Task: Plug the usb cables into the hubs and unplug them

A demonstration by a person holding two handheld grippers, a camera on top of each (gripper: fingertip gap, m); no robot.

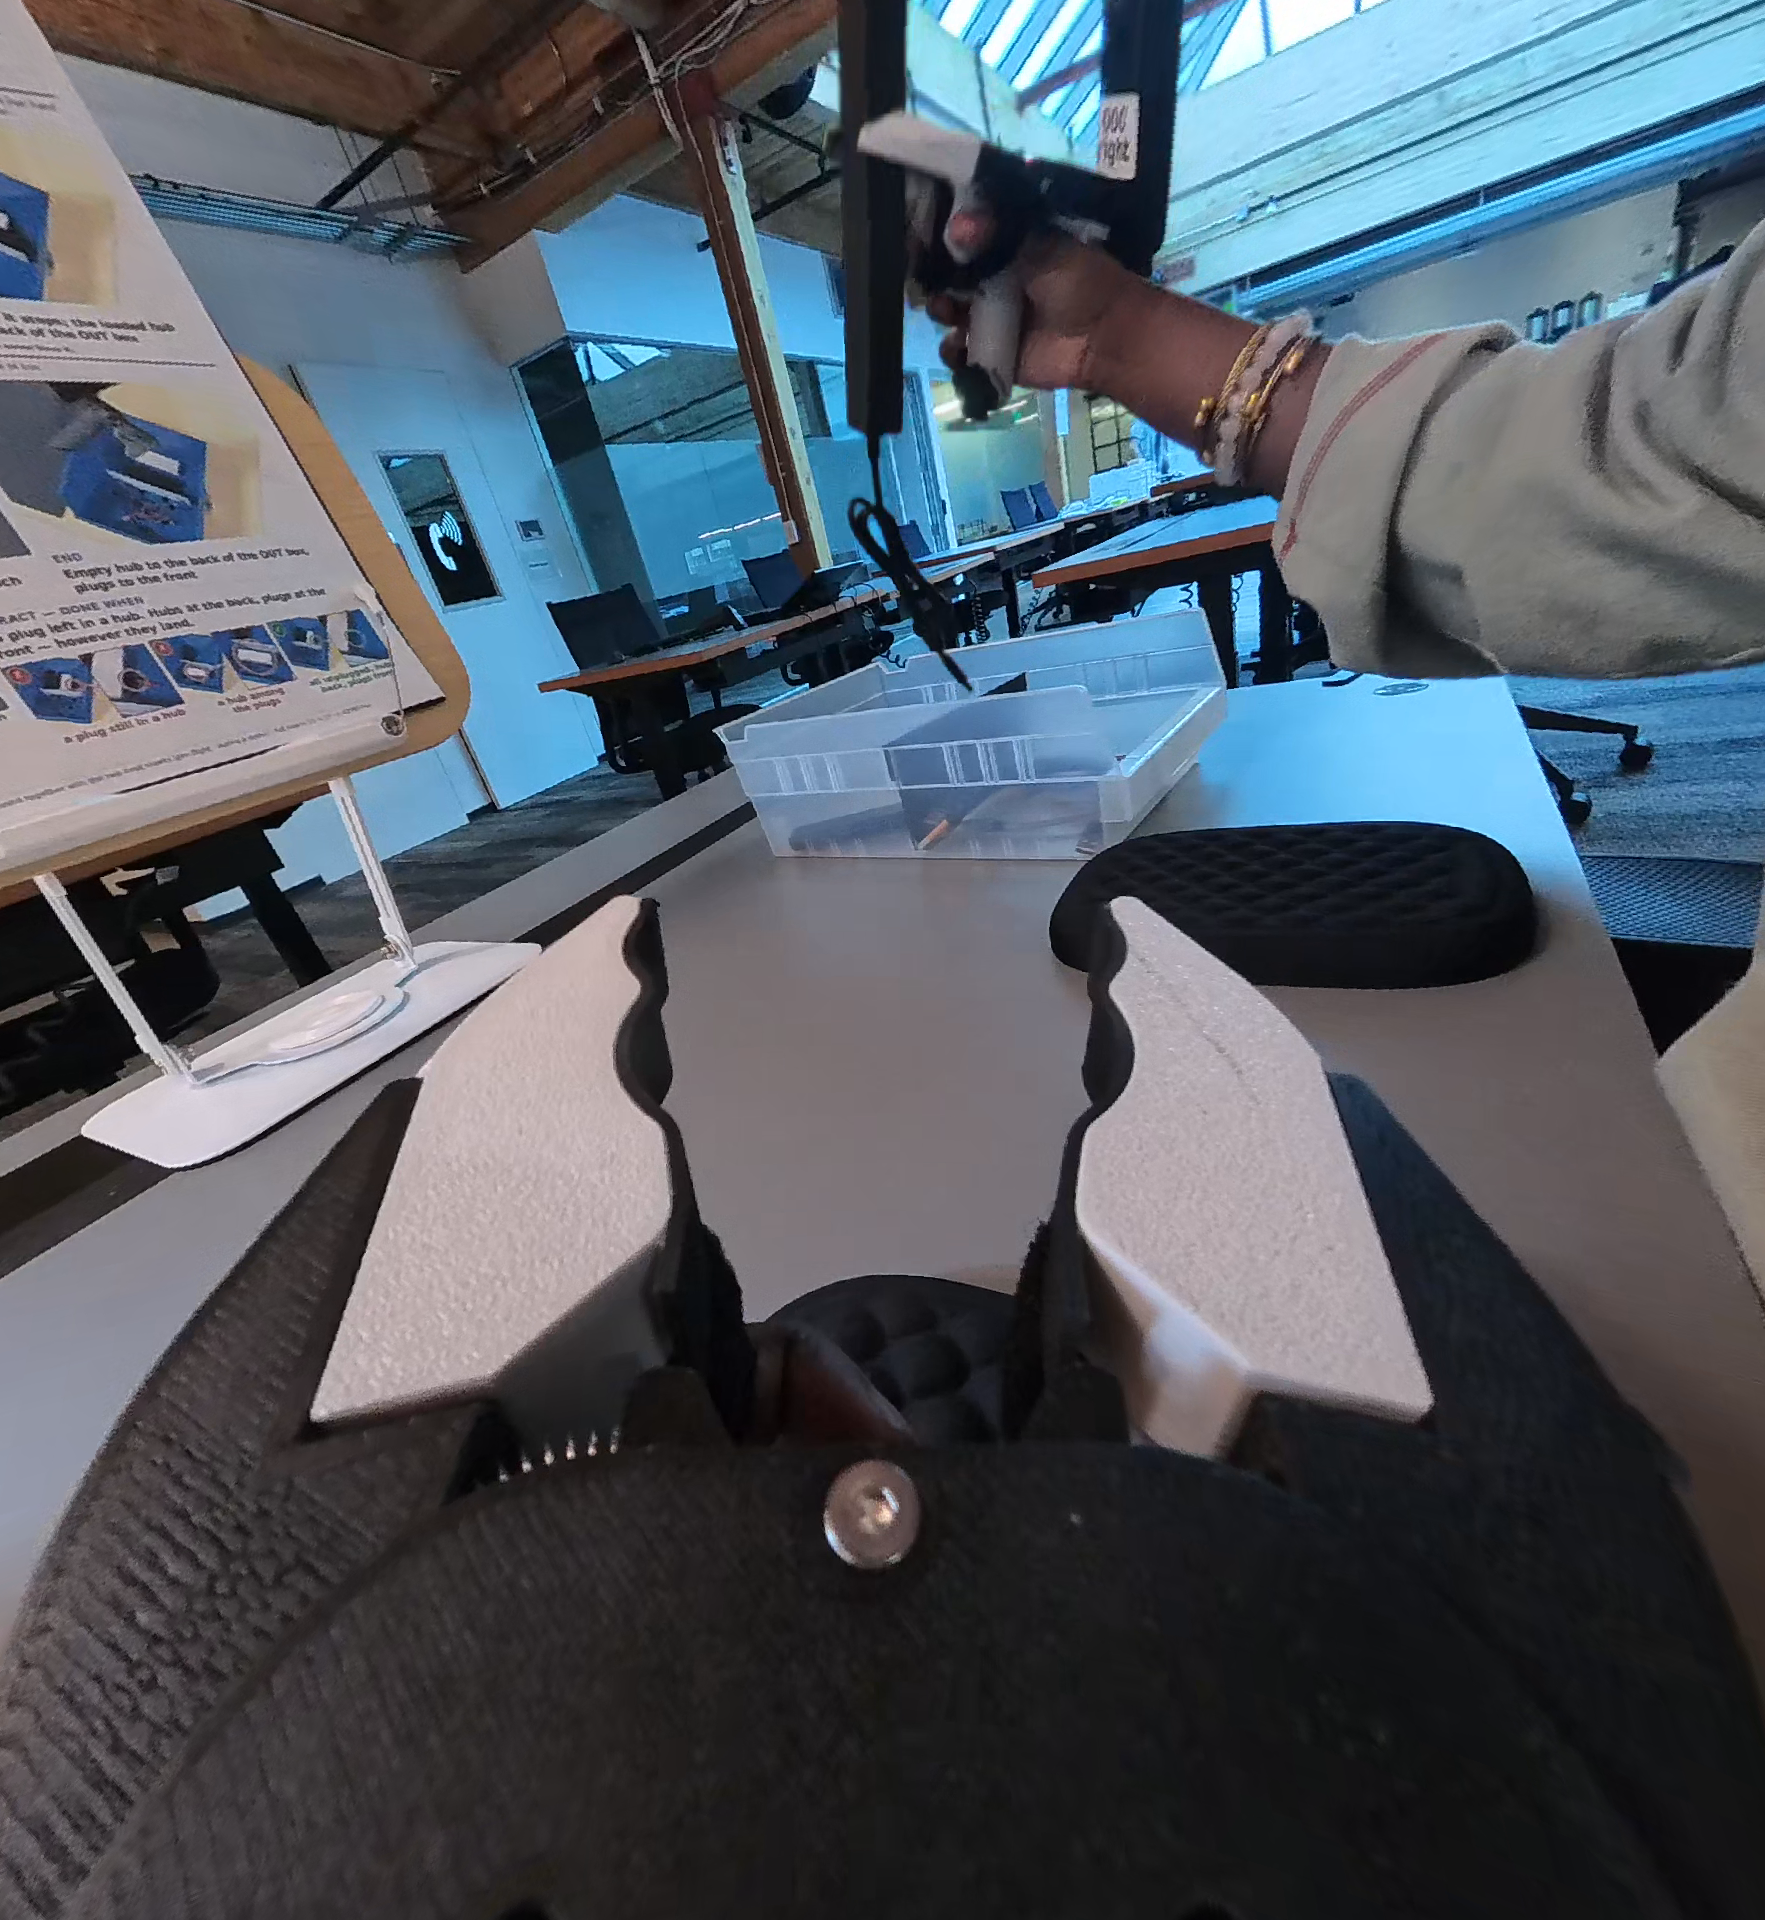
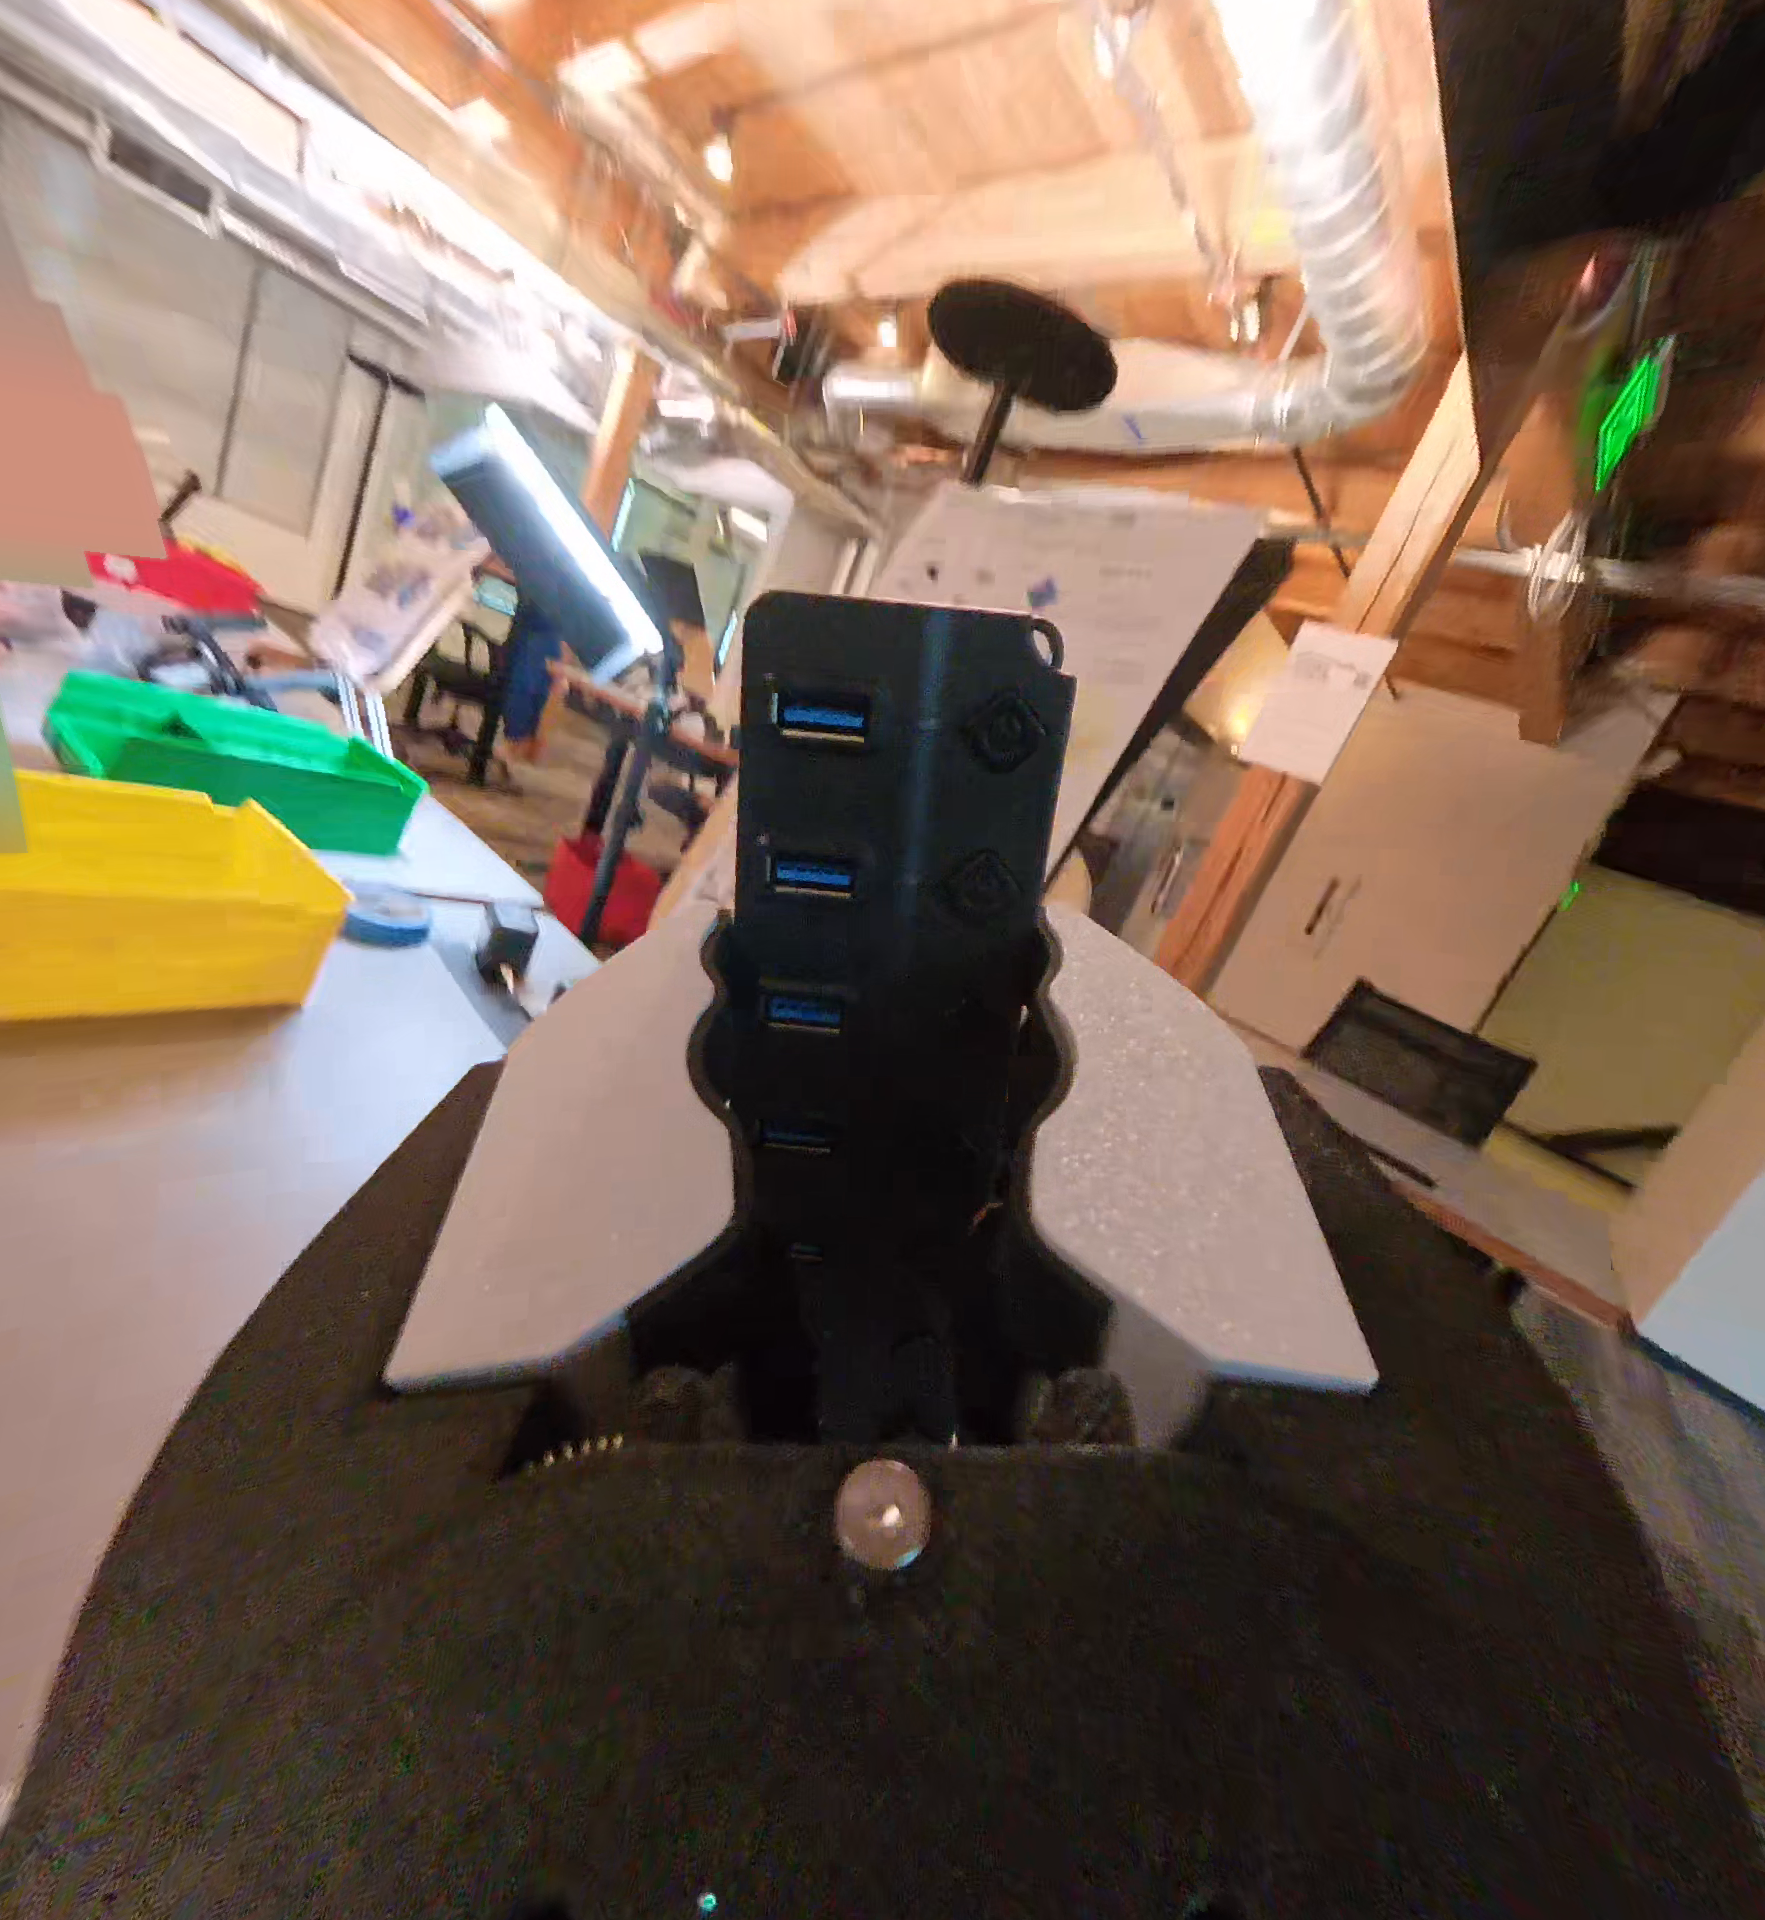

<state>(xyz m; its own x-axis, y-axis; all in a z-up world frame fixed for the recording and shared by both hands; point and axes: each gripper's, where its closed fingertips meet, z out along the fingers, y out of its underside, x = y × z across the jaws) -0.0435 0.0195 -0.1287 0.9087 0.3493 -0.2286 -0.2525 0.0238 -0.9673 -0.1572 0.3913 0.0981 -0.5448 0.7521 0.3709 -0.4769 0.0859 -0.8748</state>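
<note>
My right gripper (image 2: 878,997) is shut on a black USB hub (image 2: 888,831) with several blue ports, all empty, held upright in the air. In the left wrist view the same hub (image 1: 873,239) hangs high above a clear plastic bin (image 1: 971,758), its thin black cable (image 1: 904,582) dangling down toward the bin. The right gripper (image 1: 971,187) shows there in a person's hand. Dark items lie in the bin. My left gripper (image 1: 878,945) is open and empty, low over the grey table (image 1: 857,1091).
A black textured pad (image 1: 1304,904) lies right of the left gripper. An instruction board on a white stand (image 1: 161,520) is at the left. A yellow bin (image 2: 119,894), a green bin (image 2: 234,758) and a roll of blue tape (image 2: 390,920) sit on the table in the right wrist view.
</note>
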